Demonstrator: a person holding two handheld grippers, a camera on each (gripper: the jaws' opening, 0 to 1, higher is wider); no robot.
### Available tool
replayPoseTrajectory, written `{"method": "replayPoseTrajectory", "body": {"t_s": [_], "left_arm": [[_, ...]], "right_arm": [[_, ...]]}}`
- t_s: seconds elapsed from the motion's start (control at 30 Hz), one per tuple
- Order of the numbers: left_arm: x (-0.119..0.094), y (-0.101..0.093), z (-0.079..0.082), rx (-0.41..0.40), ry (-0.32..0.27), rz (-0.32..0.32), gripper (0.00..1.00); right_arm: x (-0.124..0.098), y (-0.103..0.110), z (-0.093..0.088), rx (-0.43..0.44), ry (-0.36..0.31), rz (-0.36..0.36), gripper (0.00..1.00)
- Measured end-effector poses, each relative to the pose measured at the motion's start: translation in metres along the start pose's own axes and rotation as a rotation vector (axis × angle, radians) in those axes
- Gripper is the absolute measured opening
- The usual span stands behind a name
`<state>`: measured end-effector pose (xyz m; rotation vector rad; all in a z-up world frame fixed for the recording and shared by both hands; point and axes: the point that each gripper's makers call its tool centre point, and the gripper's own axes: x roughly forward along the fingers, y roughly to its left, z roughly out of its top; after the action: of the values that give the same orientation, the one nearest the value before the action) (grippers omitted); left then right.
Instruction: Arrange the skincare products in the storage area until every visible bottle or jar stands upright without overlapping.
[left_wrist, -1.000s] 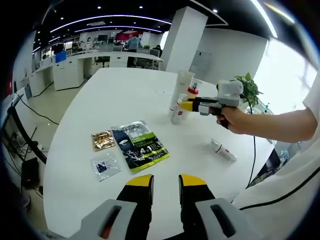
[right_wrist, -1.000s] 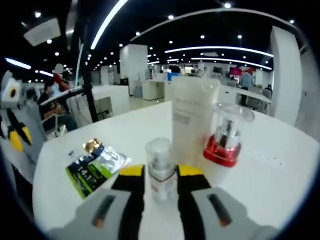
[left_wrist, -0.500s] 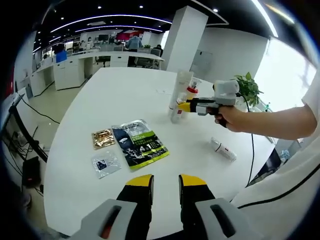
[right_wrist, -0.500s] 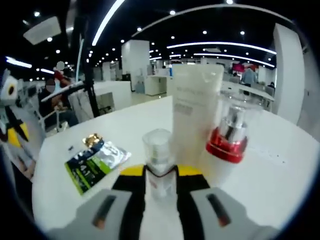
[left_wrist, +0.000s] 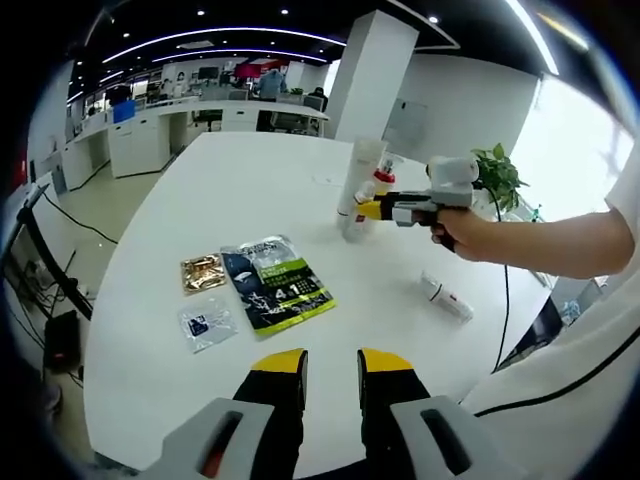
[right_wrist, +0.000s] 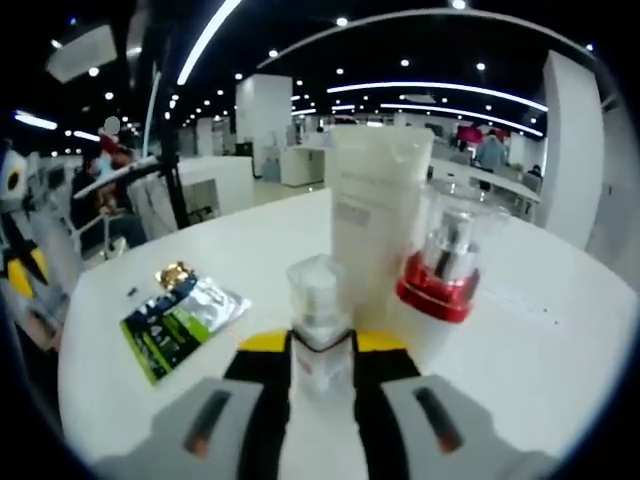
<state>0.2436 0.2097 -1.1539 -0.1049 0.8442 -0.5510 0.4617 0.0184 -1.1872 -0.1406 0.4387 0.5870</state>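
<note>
**Spray bottle pinched upright beside the tube and pump**

Right gripper (right_wrist: 320, 350) had its yellow-tipped jaws pressed against both sides of a small clear spray bottle (right_wrist: 318, 325), which stood upright between them on the white table (right_wrist: 560, 350). Just behind the bottle rose a tall white tube (right_wrist: 372, 225), and beside that stood a pump bottle with a red collar (right_wrist: 440, 280) under a clear cap; the three were grouped close together, though whether they touched could not be told. Farther across the table lay a green and black sachet (right_wrist: 170, 325) with a small gold packet (right_wrist: 175, 273) near it.

In the left gripper view, the left gripper (left_wrist: 331, 372) hovered over the near edge of the table (left_wrist: 230, 170), holding nothing, its jaws a little apart. The person's hand (left_wrist: 462, 232) held the right gripper (left_wrist: 372, 211) at the cluster of upright products (left_wrist: 360, 195) on the far side. A white tube with red print (left_wrist: 447, 297) lay on its side, well apart from that cluster. Nearer the left gripper lay the green and black sachet (left_wrist: 277, 284), the gold packet (left_wrist: 203, 272) and a clear packet (left_wrist: 207, 324), all flat and side by side.
</note>
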Motion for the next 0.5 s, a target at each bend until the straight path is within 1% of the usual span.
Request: {"method": "replayPoseTrajectory", "body": {"t_s": [0.13,0.23,0.3,0.33,0.37,0.43,0.5], "left_arm": [[0.001,0.000,-0.001,-0.005,0.000,0.001,0.20],[0.003,-0.001,-0.004,-0.009,0.004,-0.001,0.20],[0.003,-0.003,-0.004,-0.008,0.005,-0.005,0.20],[0.004,-0.003,-0.004,-0.008,0.006,-0.005,0.20],[0.004,-0.004,-0.004,-0.008,0.007,-0.006,0.20],[0.006,-0.006,-0.004,-0.007,0.010,-0.009,0.20],[0.006,-0.007,-0.004,-0.004,0.010,-0.011,0.20]], "right_arm": [[-0.002,0.001,-0.004,0.010,0.009,0.004,0.24],[-0.006,0.001,-0.012,0.028,0.020,0.002,0.24],[-0.009,0.004,-0.019,0.066,0.037,0.006,0.24],[-0.009,0.004,-0.020,0.075,0.038,0.005,0.24],[-0.009,0.003,-0.023,0.098,0.040,0.003,0.23],[-0.009,0.003,-0.026,0.102,0.053,0.000,0.19],[-0.009,0.003,-0.027,0.109,0.057,-0.003,0.18]]}}
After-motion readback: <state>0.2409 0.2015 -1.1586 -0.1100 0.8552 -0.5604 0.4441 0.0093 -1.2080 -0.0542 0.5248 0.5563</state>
